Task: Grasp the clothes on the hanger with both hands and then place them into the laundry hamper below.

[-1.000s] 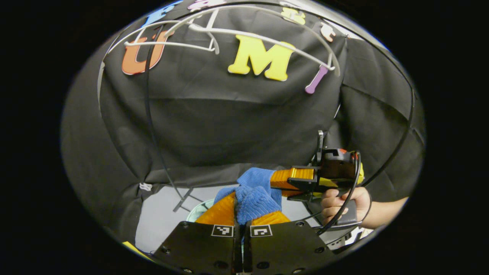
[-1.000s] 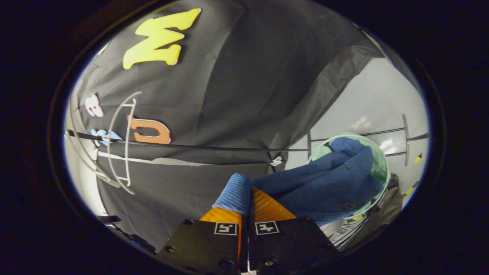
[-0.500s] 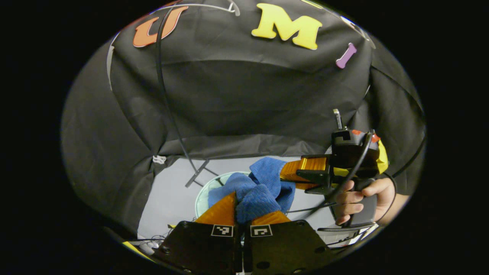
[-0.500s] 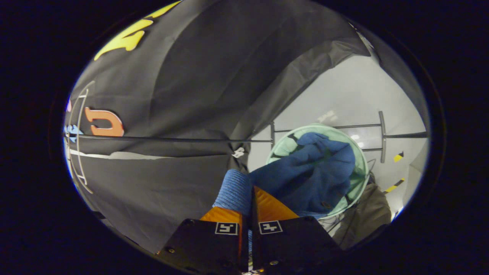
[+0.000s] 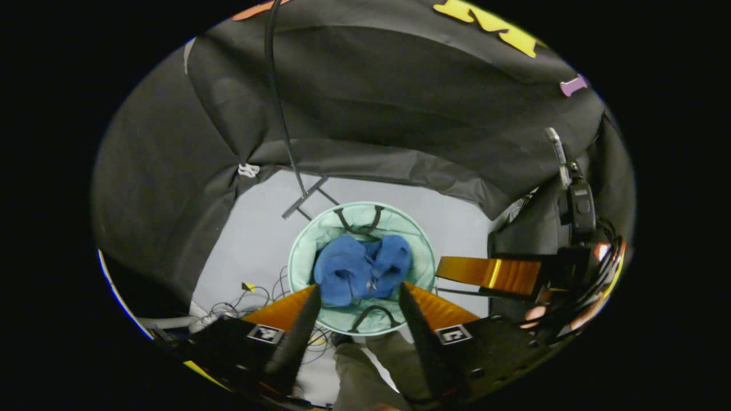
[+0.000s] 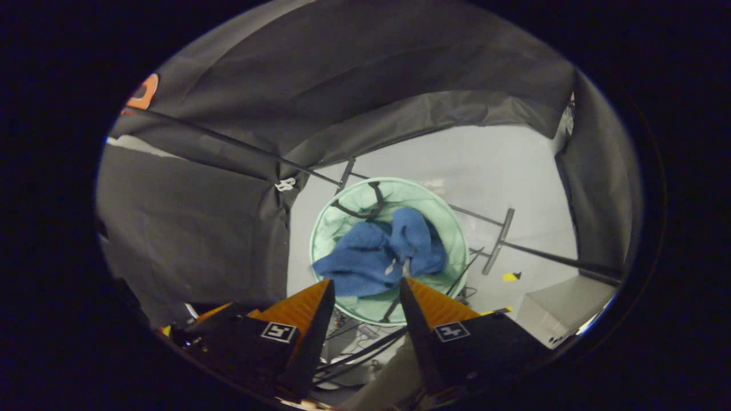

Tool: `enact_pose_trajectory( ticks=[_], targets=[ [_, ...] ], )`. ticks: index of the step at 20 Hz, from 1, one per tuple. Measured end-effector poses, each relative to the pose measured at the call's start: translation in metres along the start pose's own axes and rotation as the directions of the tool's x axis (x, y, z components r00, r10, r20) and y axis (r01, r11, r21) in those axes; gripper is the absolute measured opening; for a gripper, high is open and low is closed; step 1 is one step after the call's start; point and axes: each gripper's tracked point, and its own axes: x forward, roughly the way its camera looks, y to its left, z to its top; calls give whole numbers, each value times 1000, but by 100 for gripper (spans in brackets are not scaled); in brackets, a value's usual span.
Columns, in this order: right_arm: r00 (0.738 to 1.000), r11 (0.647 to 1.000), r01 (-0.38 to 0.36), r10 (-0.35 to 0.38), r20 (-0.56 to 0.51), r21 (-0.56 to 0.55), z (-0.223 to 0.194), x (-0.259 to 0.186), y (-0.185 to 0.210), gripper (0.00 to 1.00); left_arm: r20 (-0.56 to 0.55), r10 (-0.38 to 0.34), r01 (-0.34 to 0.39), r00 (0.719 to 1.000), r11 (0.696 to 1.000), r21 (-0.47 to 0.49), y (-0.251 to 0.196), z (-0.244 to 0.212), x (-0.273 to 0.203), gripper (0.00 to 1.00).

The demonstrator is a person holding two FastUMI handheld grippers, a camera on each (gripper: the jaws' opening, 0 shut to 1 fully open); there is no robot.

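Left gripper view: your booth wall curves over the far side, with pale floor below it. The laundry hamper stands on that floor, round and mint green, straight beneath your left gripper. The blue clothes lie crumpled inside it, below the fingertips and apart from them. Your left fingers are spread wide with nothing between them. Your right gripper reaches in from the right, level with the hamper's rim.

Right gripper view: the clothes sit mostly inside the hamper, one fold draped over the near-left rim. Your right gripper hangs above the near rim, fingers parted and empty. A black rack base crosses the floor just beyond the hamper. Open floor lies on the far side. Loose cables lie left of the hamper.
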Motion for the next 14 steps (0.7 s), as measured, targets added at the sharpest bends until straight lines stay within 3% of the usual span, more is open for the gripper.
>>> enact_pose_trajectory(
  ticks=[2, 4, 8, 14],
  targets=[
    [999, 998, 39, -38, 28, -54, -2, -15, -10, 82, -8, 15, -15, 1000, 1000, 2, 7, -3, -7, 96],
    [995, 992, 70, -62, 81, -100, -1, -36, -18, 88, -9, 17, -17, 1000, 1000, -6, 8, -7, -10, 100],
    [967, 979, 120, -78, 244, -163, 11, -97, -23, 88, 51, 7, -7, 999, 1000, -8, 10, -5, -40, 100],
    [859, 954, 178, -32, 510, -240, 11, -207, -10, 88, 217, 22, -35, 976, 998, 54, 22, 7, -120, 100]
  ],
)
